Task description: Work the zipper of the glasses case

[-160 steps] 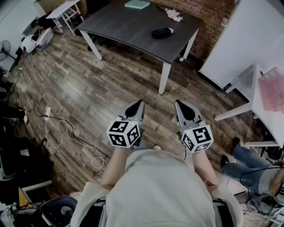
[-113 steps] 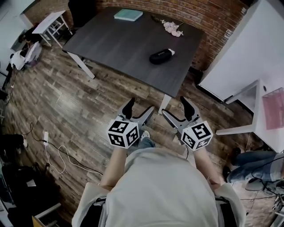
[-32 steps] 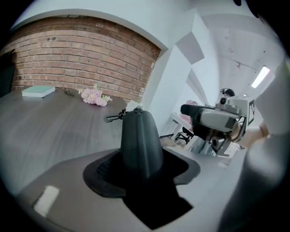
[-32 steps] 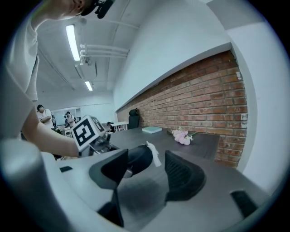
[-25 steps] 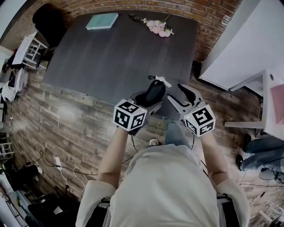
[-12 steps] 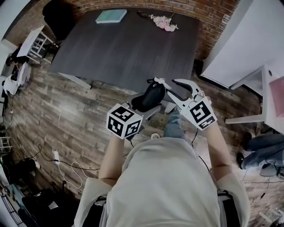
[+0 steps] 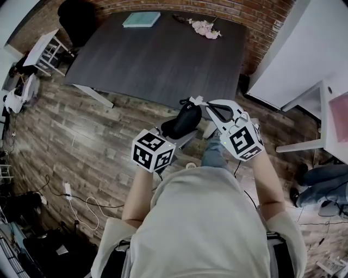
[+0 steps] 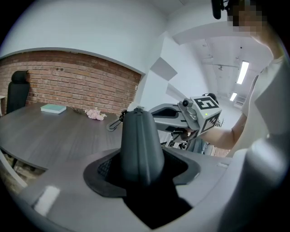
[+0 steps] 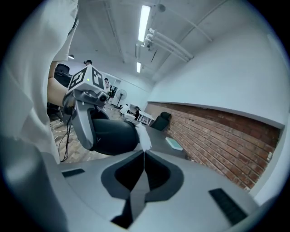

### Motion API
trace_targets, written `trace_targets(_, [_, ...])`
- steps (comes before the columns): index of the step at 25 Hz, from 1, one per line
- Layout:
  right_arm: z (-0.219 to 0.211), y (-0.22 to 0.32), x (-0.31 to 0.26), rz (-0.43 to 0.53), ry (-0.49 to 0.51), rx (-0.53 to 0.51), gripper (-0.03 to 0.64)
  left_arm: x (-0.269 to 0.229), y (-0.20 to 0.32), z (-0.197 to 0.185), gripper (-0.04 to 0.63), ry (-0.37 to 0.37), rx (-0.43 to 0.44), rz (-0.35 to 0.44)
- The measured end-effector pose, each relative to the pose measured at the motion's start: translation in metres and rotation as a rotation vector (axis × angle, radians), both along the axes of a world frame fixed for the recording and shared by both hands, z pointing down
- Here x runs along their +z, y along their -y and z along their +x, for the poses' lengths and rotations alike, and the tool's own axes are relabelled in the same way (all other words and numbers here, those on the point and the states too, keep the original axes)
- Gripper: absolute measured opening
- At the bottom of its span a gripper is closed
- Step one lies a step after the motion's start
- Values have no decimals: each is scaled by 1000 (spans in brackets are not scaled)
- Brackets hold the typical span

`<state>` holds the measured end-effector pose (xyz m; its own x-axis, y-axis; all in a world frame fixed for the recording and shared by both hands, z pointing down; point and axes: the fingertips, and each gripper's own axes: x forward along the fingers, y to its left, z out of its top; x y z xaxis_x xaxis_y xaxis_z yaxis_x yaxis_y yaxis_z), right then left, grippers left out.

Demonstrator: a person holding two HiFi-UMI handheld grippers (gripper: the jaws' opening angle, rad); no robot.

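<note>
A black glasses case is held up off the table, near the table's front edge. My left gripper is shut on its lower part; in the left gripper view the case stands upright between the jaws of my left gripper. A white zipper pull hangs at the case's far end. My right gripper reaches in from the right, shut on that pull. In the right gripper view the jaws of my right gripper meet on the white pull, with the case just to the left.
The dark table lies ahead, with a teal book and pink flowers at its far edge. A black chair stands at the far left, a white table to the right. Cables lie on the wood floor.
The right gripper's jaws, open a second ago, have swung in to the case's far end and shut on the white pull. The left gripper keeps hold of the case.
</note>
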<state>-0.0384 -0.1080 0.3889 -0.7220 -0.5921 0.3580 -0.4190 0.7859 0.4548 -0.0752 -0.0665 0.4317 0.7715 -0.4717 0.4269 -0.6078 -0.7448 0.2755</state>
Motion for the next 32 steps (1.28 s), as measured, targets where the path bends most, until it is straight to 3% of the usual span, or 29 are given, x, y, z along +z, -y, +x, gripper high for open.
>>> trace_targets(8, [10,19,-25,112,-98,60,6,1,-8,-1,256,-31,-21,23])
trace_targets(15, [24,23,-21,93,-122,84,6,-21,-4,-4,255,-107,-43,72])
trace_targets(27, [7,-4,28,-188,90,99,6,-53,15,-6,255,-260,-57,67])
trace_targets(32, [-10,-25,54,-320,140,65,6,-57,30,-5,256,-282,-62,64])
